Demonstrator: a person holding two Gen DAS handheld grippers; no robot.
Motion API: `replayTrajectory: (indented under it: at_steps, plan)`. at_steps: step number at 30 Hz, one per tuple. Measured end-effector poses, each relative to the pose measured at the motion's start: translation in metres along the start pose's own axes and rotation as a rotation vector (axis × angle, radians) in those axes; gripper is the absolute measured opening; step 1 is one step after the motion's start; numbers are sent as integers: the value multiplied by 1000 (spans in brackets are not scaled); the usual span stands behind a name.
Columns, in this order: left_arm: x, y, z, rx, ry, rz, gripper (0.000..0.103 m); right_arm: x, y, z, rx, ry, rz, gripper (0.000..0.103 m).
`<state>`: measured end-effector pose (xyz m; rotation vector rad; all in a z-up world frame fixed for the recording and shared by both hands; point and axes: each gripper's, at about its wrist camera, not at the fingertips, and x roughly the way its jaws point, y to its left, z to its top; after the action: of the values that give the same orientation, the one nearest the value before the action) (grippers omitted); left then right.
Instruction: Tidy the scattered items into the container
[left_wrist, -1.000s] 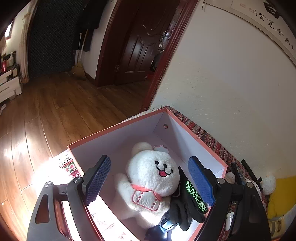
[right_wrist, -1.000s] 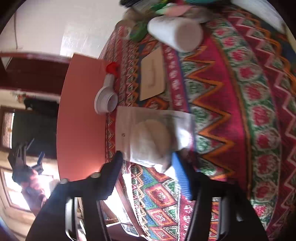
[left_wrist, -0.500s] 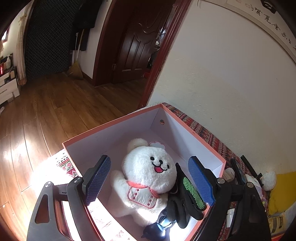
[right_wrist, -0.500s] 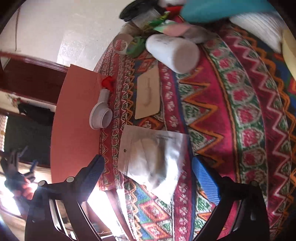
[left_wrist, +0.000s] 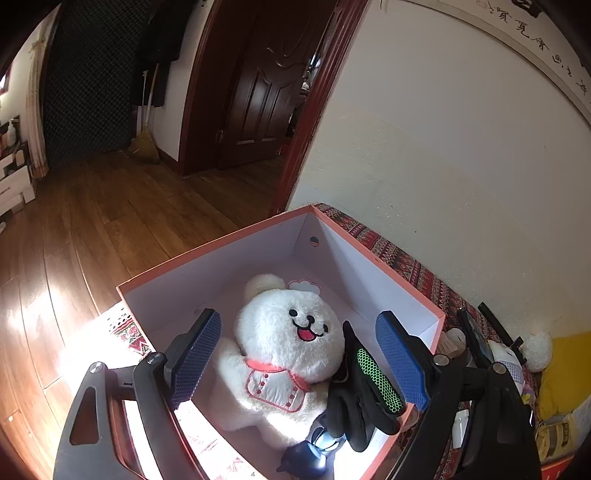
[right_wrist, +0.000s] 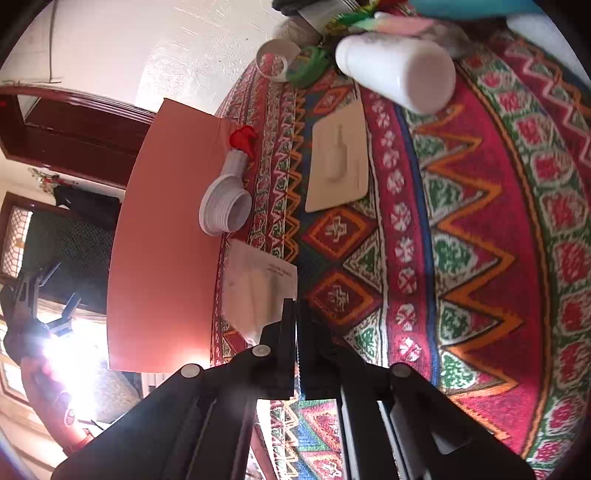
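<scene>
In the left wrist view my left gripper (left_wrist: 299, 354) is open and empty, held over the pink box (left_wrist: 373, 254). Inside the box lie a white plush bear (left_wrist: 284, 343), black gloves with green mesh (left_wrist: 365, 391) and a small dark item (left_wrist: 306, 458). In the right wrist view my right gripper (right_wrist: 295, 317) is shut on the edge of a clear plastic packet (right_wrist: 255, 291) with something white inside, lifted beside the box's pink outer wall (right_wrist: 162, 240).
On the patterned cloth (right_wrist: 480, 221) lie a white funnel with a red tip (right_wrist: 225, 206), a cream flat card pack (right_wrist: 340, 162), a white bottle (right_wrist: 395, 70), a tape ring (right_wrist: 277, 59) and a green item (right_wrist: 310, 66). Wooden floor (left_wrist: 92, 229) lies beyond the box.
My right gripper closed from wide open onto the plastic packet. The left gripper rose slightly and stays open over the box.
</scene>
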<state>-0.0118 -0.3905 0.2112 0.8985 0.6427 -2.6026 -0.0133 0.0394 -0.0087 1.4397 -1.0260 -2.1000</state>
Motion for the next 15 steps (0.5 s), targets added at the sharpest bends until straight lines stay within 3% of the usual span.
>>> replayTrajectory:
  at_steps: [4, 7, 10, 15]
  plan:
    - [-1, -14, -2, 73, 10, -23, 86, -7, 2, -2, -1, -14, 40, 0]
    - [-5, -44, -11, 207, 19, -82, 86, -12, 8, -3, -10, -23, 78, 0]
    - [-15, -92, -37, 452, 11, -126, 86, -14, 7, -3, 0, -18, 106, 0]
    - [-11, -175, -118, 919, -31, -146, 86, -34, 7, -6, -2, -26, 150, 0]
